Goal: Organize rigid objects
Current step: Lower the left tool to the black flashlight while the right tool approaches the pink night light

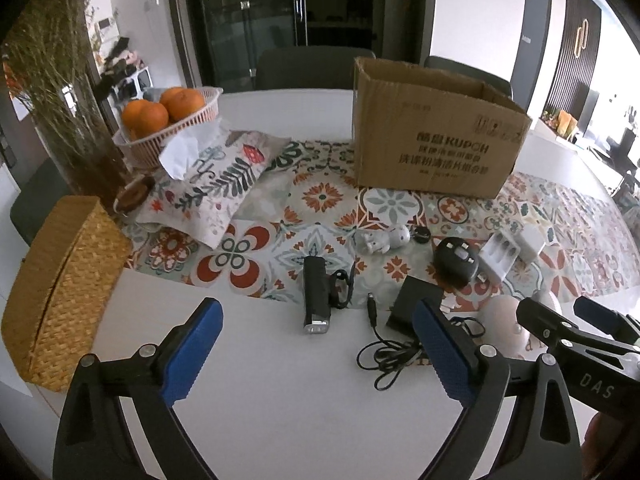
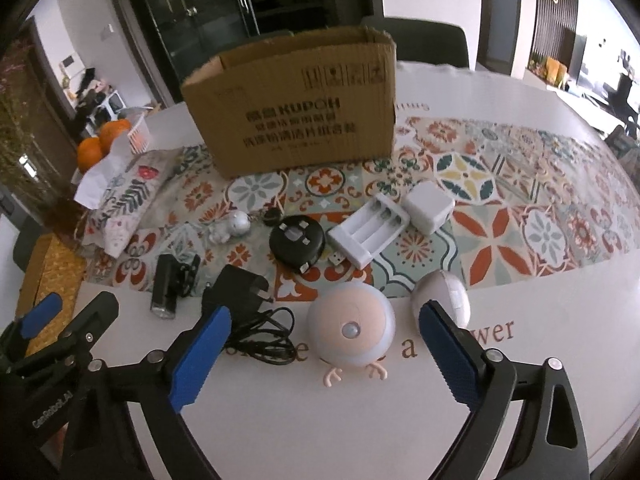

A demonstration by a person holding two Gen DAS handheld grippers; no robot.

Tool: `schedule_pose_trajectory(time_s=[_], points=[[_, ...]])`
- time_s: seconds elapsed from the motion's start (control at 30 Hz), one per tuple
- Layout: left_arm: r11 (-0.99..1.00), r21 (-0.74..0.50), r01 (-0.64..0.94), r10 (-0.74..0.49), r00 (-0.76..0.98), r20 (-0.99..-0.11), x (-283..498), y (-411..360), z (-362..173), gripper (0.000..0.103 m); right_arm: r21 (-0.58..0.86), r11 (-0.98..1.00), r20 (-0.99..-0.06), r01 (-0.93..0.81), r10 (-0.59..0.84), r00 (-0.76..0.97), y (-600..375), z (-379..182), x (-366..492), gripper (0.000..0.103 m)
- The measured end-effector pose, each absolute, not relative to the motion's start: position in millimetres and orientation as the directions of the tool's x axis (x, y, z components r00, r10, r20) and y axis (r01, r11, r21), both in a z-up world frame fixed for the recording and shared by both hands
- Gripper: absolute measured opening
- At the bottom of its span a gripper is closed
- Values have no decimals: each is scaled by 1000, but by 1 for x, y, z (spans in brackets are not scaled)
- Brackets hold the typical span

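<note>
Left wrist view: the left hand-held gripper (image 1: 316,350) hangs released above the desk (image 1: 280,400), lined up toward the black flashlight (image 1: 315,294), likely the first pick.

Right wrist view: the right hand-held gripper (image 2: 326,350) spreads wide, released, around the round night light (image 2: 351,330); the cardboard box (image 2: 296,120) waits behind as the probable bin.

The box (image 2: 292,112) is brown matt cardboard. The table (image 1: 280,408) top is smooth and white, and the runner (image 2: 500,208) on it looks like printed cloth. The basket (image 1: 60,288) is rough woven straw. The charger (image 2: 370,234) is glossy white plastic, the adapter (image 2: 236,288) matt black plastic. The gripper pads (image 2: 200,356) are blue and ribbed.
</note>
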State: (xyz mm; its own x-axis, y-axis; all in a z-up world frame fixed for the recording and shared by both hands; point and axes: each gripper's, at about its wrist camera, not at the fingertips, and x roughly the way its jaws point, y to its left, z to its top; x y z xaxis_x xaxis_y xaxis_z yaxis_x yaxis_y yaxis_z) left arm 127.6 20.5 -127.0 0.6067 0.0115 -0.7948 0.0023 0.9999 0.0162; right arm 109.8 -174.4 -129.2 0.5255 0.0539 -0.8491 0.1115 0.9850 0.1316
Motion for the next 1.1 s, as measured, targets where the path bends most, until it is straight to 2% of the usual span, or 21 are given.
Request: schedule_pose_trajectory(time_s=[0.13, 0.77, 1.0, 1.1], points=[[1000, 13, 13, 3, 584, -812, 141, 19, -139, 95, 133, 981, -870, 138, 49, 490, -176, -143, 118, 89], [999, 8, 36, -11, 497, -868, 182, 14, -185, 88, 134, 965, -934, 224, 47, 354, -187, -194, 145, 83], [999, 19, 36, -1, 488, -873, 193, 15, -199, 83, 108, 965, -950, 237, 31, 309, -187, -208, 153, 81], [999, 17, 32, 0, 477, -879, 198, 17, -207, 78, 87, 967, -957, 237, 15, 291, -184, -212, 157, 80]])
